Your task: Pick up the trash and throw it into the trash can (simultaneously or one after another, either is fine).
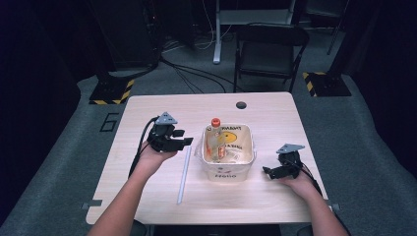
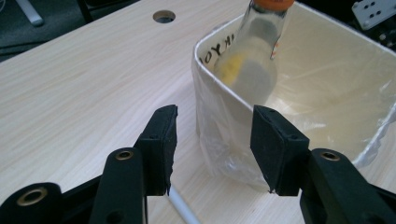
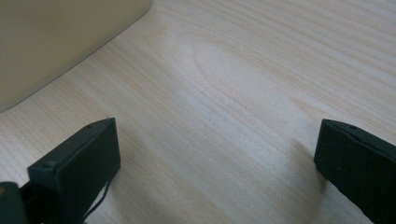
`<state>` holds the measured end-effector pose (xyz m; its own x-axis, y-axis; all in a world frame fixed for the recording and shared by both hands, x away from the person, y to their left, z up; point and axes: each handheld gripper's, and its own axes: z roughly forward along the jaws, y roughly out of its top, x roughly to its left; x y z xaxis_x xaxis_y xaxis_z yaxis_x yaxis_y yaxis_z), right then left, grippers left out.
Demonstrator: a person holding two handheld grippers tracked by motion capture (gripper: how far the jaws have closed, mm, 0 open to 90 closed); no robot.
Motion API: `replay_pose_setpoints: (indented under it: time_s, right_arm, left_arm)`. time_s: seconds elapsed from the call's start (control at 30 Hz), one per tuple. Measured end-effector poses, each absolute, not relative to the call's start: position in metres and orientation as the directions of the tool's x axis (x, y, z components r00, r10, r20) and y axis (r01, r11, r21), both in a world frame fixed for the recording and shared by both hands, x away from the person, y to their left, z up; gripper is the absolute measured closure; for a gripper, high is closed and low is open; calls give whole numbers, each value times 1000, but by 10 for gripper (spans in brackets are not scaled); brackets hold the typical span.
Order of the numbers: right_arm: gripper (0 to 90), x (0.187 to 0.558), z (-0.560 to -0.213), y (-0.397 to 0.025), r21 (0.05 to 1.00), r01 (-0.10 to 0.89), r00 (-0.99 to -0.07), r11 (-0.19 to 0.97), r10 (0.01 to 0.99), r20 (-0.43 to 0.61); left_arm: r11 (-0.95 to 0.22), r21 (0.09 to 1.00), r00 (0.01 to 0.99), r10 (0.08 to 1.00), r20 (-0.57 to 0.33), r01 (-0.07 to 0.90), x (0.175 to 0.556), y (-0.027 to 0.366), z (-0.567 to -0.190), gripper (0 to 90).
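From the high view, a white tub (image 1: 228, 169) sits at the centre of the pale wooden desk (image 1: 265, 118), with a clear bottle (image 1: 215, 142) standing tilted inside it, its orange cap (image 1: 215, 122) toward 12 o'clock. A white stick (image 1: 184, 174) lies on the desk at 9 o'clock of the tub, running roughly 12 to 6. The left tool (image 1: 186, 142) hovers just at 9 o'clock of the tub, the person's left hand (image 1: 156, 156) wrapped around it from below, forearm rising from the bottom edge. The right tool (image 1: 268, 172) rests low at 3 o'clock of the tub, apart from it, with the right hand (image 1: 297, 184) behind it.

The left gripper view adds what the overhead cannot: thin clear plastic lining (image 2: 219, 140) draped over the tub's near wall (image 2: 210, 60), black lettering along the rim, and the bottle (image 2: 250, 65) leaning against that corner with something yellow inside. Its jaws stand moderately apart and empty, the tub's corner lying beyond the gap; the stick's end (image 2: 182, 207) shows between them at 6 o'clock.

The right gripper view shows bare wood grain between jaws spread wide, gripping nothing, with the tub's wall (image 3: 60, 37) blurred at 10 o'clock.

The bottle's cap is cut off at the top of the left gripper view, its label is unreadable, and the tub's lettering cannot be made out in full.
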<state>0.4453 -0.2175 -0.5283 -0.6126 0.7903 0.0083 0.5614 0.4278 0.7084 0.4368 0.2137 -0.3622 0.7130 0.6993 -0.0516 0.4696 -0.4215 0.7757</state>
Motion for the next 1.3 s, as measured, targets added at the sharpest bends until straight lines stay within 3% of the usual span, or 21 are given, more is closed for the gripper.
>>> replay_pose_setpoints:
  time_s: [0.3, 0.9, 1.3]
  right_arm:
    - [0, 445, -528, -217, 709, 561, -613, 428, 790, 8]
    - [0, 445, -528, -217, 708, 561, -612, 428, 791, 8]
    - [0, 445, -528, -218, 708, 561, -613, 428, 790, 8]
  left_arm:
    - [-462, 748, 705, 709, -12, 477, 428, 215, -380, 540]
    - [-395, 736, 667, 738, -103, 550, 417, 228, -422, 586]
    - [-382, 725, 640, 761, -105, 573, 405, 235, -450, 608]
